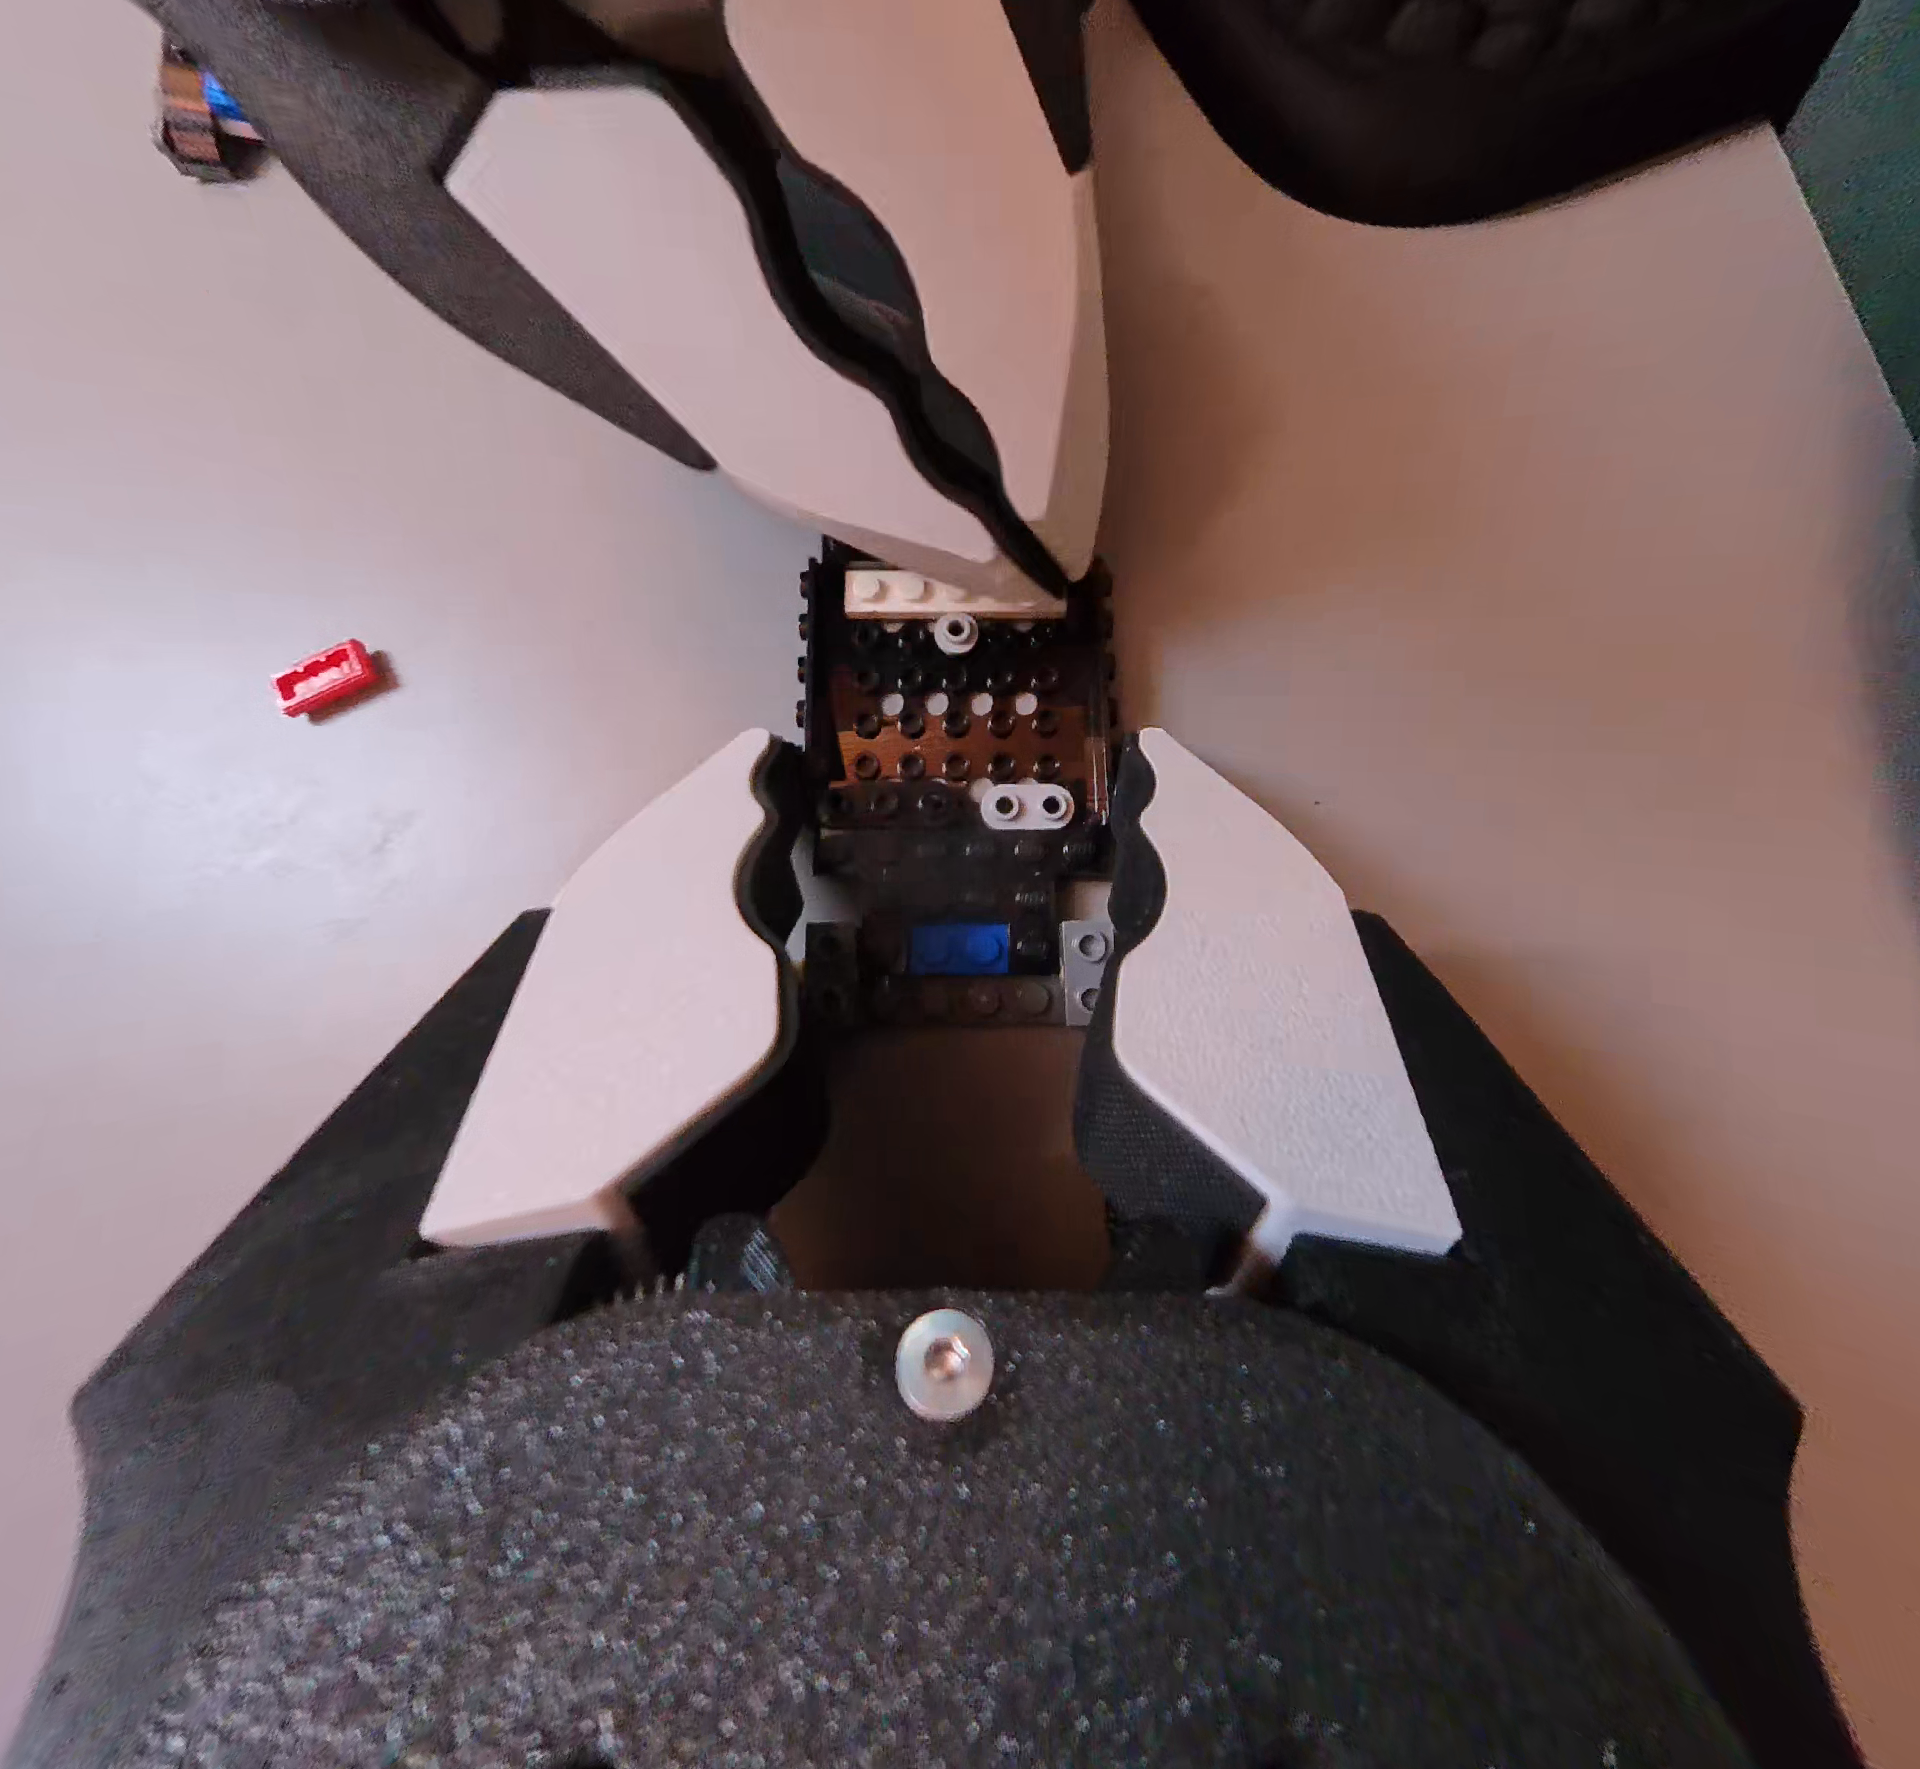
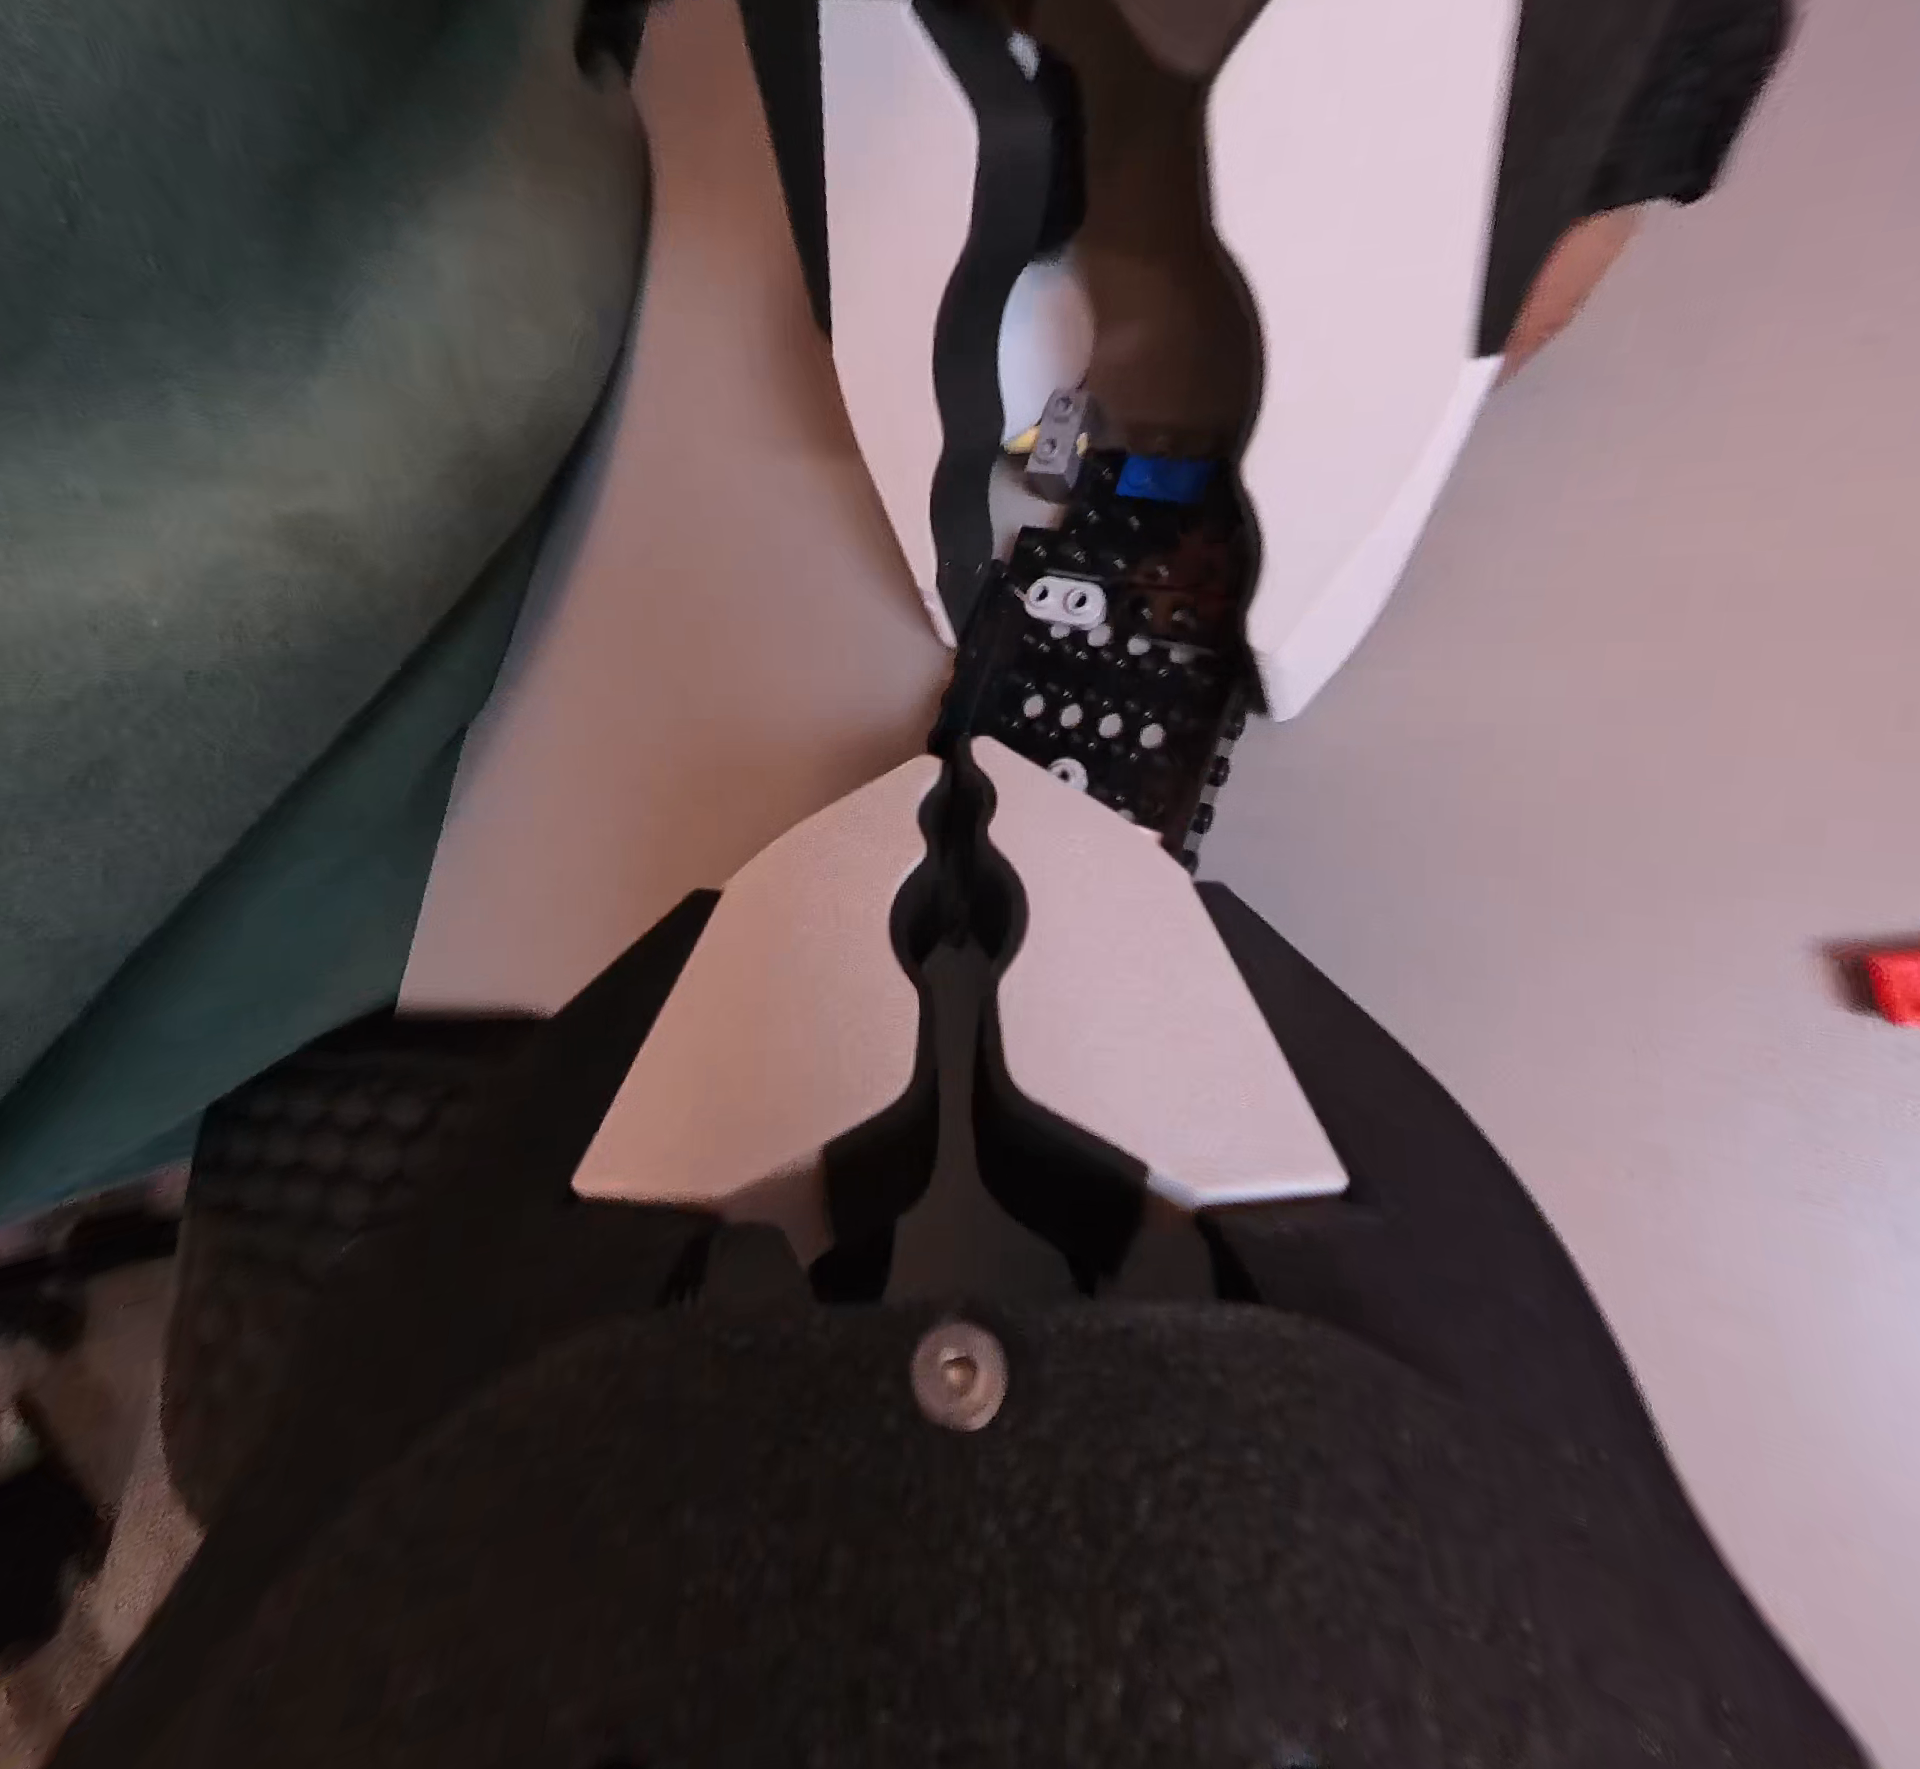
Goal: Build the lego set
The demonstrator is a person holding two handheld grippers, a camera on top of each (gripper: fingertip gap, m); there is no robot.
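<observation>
- Left claw (image 1: pixel 951 763) clamped on the black studded brick model (image 1: pixel 956 753); the pale surface (image 1: pixel 1455 576) lies bare toward its right edge.
- Right claw (image 1: pixel 1049 566) pinched together on the model's white plate (image 1: pixel 935 595).
- A small red brick (image 1: pixel 330 677) lies well apart.

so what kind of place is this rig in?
Probably a desk in a home or office, not a lab bench. A plain pale tabletop carries a small toy-brick build, gripped by the left hand-held gripper, a loose red brick, and a black mesh chair seat sits at its edge.
</observation>
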